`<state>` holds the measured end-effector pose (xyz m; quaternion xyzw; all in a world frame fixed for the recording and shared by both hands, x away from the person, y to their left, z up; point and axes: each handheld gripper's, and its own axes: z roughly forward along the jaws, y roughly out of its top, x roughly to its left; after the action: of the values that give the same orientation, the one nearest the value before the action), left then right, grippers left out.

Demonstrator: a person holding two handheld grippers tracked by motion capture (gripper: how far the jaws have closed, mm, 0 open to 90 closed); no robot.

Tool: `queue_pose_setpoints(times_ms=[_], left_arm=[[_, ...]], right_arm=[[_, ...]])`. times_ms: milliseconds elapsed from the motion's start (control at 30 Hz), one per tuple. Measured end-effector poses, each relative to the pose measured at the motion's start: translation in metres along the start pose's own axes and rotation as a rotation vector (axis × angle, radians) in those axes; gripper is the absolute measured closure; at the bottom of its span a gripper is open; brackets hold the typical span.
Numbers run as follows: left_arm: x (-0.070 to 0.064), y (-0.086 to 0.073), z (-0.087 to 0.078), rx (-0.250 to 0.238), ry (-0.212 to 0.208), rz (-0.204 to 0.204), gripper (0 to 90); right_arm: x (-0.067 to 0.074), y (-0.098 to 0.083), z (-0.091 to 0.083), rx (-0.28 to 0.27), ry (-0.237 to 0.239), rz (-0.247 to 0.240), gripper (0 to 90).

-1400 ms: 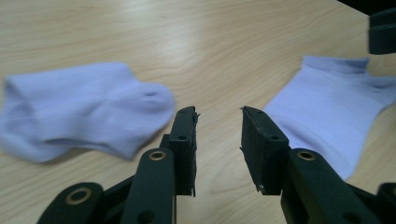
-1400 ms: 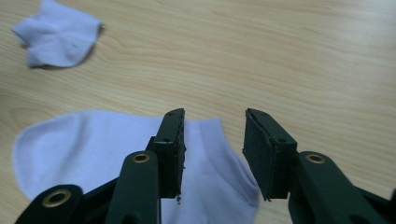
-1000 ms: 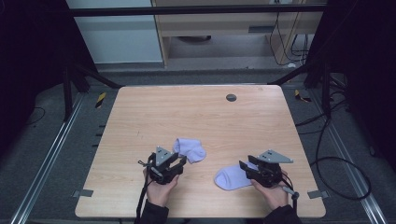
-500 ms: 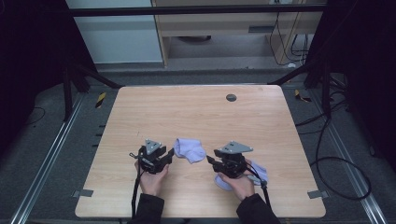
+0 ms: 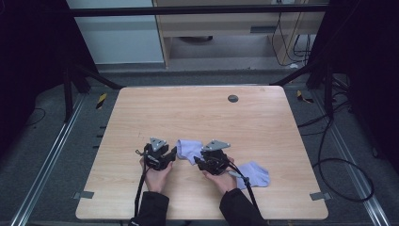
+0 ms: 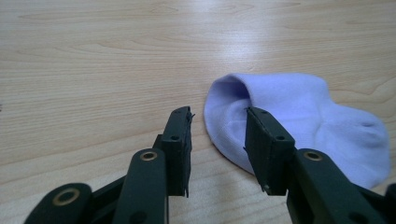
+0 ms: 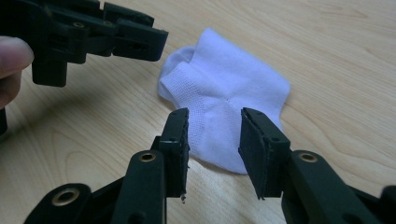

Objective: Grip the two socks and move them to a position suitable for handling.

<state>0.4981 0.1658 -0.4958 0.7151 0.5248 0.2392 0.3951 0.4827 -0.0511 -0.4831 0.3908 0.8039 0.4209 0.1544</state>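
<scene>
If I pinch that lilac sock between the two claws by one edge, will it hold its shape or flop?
Likely flop: the sock is soft knit, lying flat with a folded heel and curled cuff. It looks light, so a small pinch should lift it. On the smooth wooden table it may slide or bunch if pushed.

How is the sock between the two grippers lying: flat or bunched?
Flat: the sock lies spread on the table, no folds.

The right forearm covers part of the second sock.
</scene>
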Motion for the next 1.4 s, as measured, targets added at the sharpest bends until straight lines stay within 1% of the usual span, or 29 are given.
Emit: queue_pose_setpoints(times_ms=[100, 133, 267, 333, 400, 533, 567, 667, 733, 800, 833, 967, 1000, 1067, 1200, 1233, 1267, 1300, 1333, 1367, 1400], left_arm=[[0.0, 0.0, 0.004, 0.004, 0.004, 0.002, 61.0], [-0.001, 0.0, 0.005, 0.005, -0.001, 0.008, 61.5], [-0.002, -0.001, 0.01, 0.02, -0.007, 0.01, 62.8], [-0.002, -0.002, 0.012, 0.03, -0.007, 0.008, 64.9], [-0.002, -0.002, 0.012, 0.03, -0.006, 0.008, 65.7], [-0.003, -0.002, 0.013, 0.041, -0.016, 0.0, 70.9], [-0.003, -0.002, 0.013, 0.043, -0.016, -0.002, 72.6], [-0.003, -0.002, 0.014, 0.053, -0.023, -0.006, 76.9], [-0.002, -0.002, 0.015, 0.059, -0.028, -0.012, 80.4], [-0.002, -0.002, 0.015, 0.067, -0.034, -0.009, 83.9], [-0.002, -0.002, 0.015, 0.069, -0.035, -0.005, 85.0], [-0.001, -0.002, 0.015, 0.069, -0.044, -0.003, 87.1], [-0.001, -0.002, 0.015, 0.064, -0.05, -0.003, 87.4], [-0.001, -0.002, 0.012, 0.066, -0.062, 0.009, 87.9], [-0.006, 0.0, -0.001, 0.056, -0.095, 0.046, 88.0], [-0.006, 0.0, -0.003, 0.054, -0.103, 0.053, 88.1], [-0.006, 0.0, -0.003, 0.054, -0.103, 0.053, 88.1], [-0.008, 0.0, -0.008, 0.05, -0.109, 0.068, 88.1], [-0.009, 0.0, -0.013, 0.052, -0.116, 0.077, 88.1], [-0.009, 0.0, -0.016, 0.054, -0.117, 0.084, 88.1], [-0.009, 0.0, -0.019, 0.052, -0.129, 0.082, 88.1]], right_arm=[[0.002, -0.001, 0.009, 0.02, -0.005, -0.004, 63.5], [0.005, -0.002, 0.014, 0.029, 0.002, -0.002, 63.7], [0.01, -0.002, 0.021, 0.045, 0.009, -0.021, 64.7], [0.013, -0.003, 0.024, 0.053, 0.013, -0.029, 67.6], [0.013, -0.004, 0.025, 0.059, 0.014, -0.029, 68.5], [0.015, -0.005, 0.029, 0.068, 0.005, -0.038, 71.4], [0.015, -0.006, 0.029, 0.067, -0.004, -0.048, 74.2], [0.016, -0.005, 0.03, 0.073, -0.005, -0.034, 80.1], [0.016, -0.005, 0.03, 0.079, -0.009, -0.033, 82.2], [0.018, -0.004, 0.03, 0.081, -0.013, -0.027, 83.3], [0.018, -0.004, 0.029, 0.078, -0.012, -0.019, 83.7], [0.017, -0.005, 0.022, 0.037, 0.016, 0.02, 83.8], [0.017, -0.005, 0.02, 0.028, 0.021, 0.017, 83.8], [0.017, -0.002, 0.011, -0.008, 0.034, 0.028, 83.8], [0.014, 0.003, -0.004, -0.066, 0.047, 0.068, 83.8], [0.013, 0.004, -0.009, -0.079, 0.047, 0.085, 83.8], [0.013, 0.004, -0.009, -0.079, 0.047, 0.085, 83.8], [0.012, 0.005, -0.011, -0.086, 0.05, 0.09, 83.8], [0.009, 0.006, -0.016, -0.097, 0.057, 0.115, 83.8], [0.007, 0.007, -0.02, -0.107, 0.057, 0.127, 83.8], [0.006, 0.007, -0.022, -0.11, 0.054, 0.134, 83.8]])
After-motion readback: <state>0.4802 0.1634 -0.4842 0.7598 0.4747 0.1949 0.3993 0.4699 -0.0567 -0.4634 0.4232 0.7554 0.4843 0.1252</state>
